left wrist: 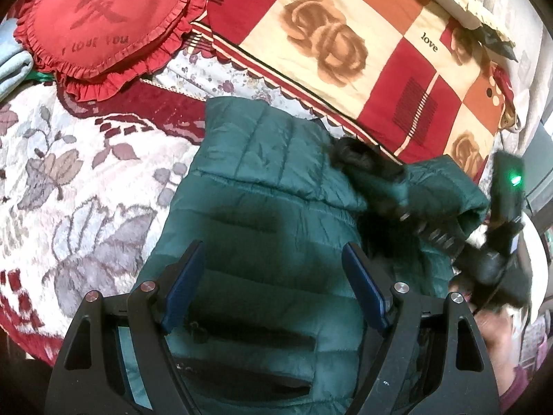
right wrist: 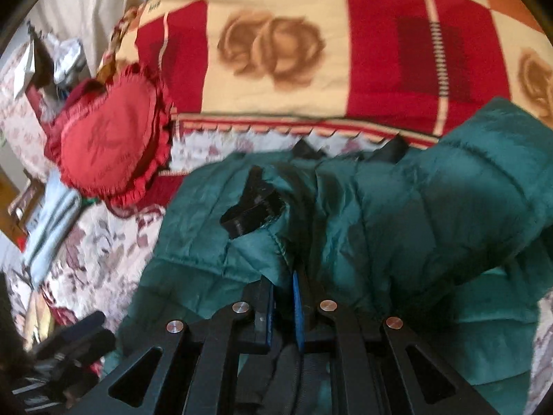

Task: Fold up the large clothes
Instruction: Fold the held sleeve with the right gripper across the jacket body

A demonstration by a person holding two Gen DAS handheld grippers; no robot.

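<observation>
A dark green quilted puffer jacket (left wrist: 262,214) lies on the floral bedspread, partly folded. My left gripper (left wrist: 273,259) hovers open just above its middle, holding nothing. My right gripper (right wrist: 283,276) is shut on a fold of the jacket (right wrist: 397,214), with green fabric pinched between the blue pads. In the left wrist view the right gripper (left wrist: 432,231) shows blurred at the jacket's right edge, lifting a sleeve or side panel over the body. A black piece (right wrist: 252,207) sticks out of the jacket fabric in the right wrist view.
A red heart-shaped cushion (left wrist: 103,20) lies at the back left. A red, cream and orange checked blanket (left wrist: 345,45) is heaped behind the jacket. A pale blue folded cloth (left wrist: 10,65) sits at the far left. The floral bedspread (left wrist: 69,173) extends left of the jacket.
</observation>
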